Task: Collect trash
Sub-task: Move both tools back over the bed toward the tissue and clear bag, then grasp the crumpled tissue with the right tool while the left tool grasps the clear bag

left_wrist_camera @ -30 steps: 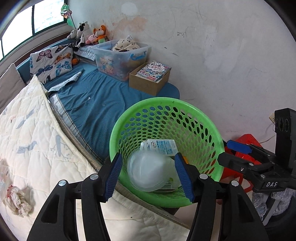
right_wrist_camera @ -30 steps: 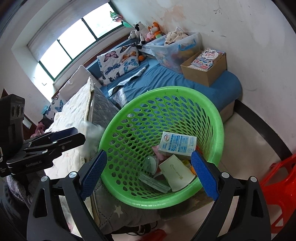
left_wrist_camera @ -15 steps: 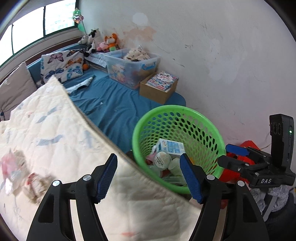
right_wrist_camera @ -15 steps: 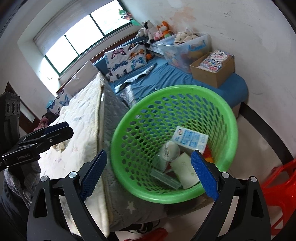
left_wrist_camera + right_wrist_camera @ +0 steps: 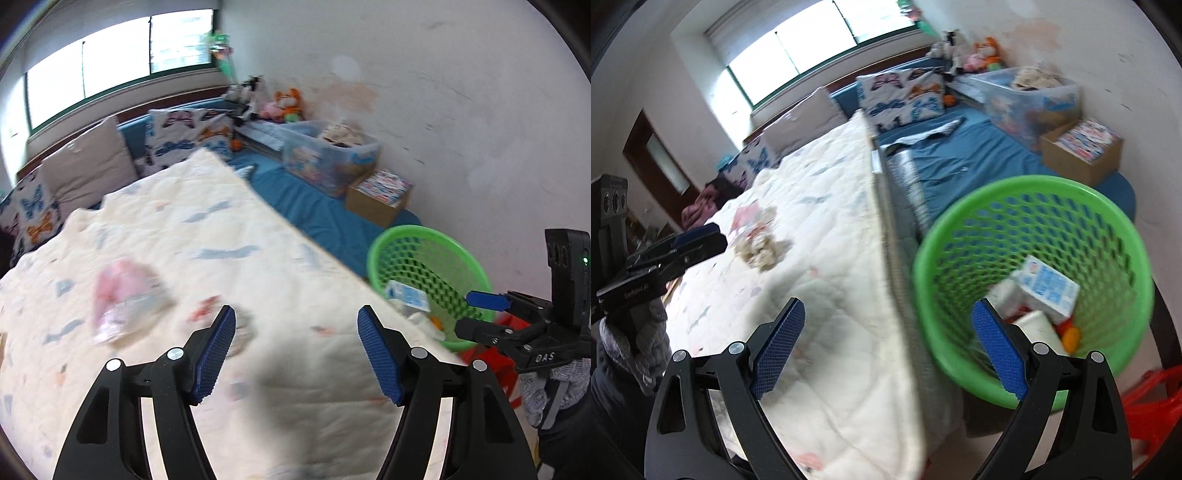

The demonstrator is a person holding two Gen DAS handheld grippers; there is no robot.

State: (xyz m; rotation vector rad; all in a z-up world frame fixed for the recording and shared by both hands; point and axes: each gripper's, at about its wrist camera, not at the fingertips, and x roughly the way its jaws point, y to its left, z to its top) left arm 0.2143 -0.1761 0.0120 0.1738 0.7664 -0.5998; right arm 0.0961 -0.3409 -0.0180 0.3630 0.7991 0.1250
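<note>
A green plastic basket stands on the floor beside the bed and holds a blue-and-white carton and other trash; it also shows in the left wrist view. Crumpled trash lies on the cream quilt, seen blurred; in the right wrist view it shows as a crumpled wad. My left gripper is open and empty over the quilt, right of the trash. My right gripper is open and empty over the bed's edge, left of the basket.
The cream quilt covers the bed. A blue mattress carries butterfly pillows, a clear storage box, a cardboard box of books and soft toys. A red stool stands right of the basket.
Both grippers swung left, away from the basket and toward the bed. The left one dropped a white piece into the basket a second ago and is now over the quilt.
</note>
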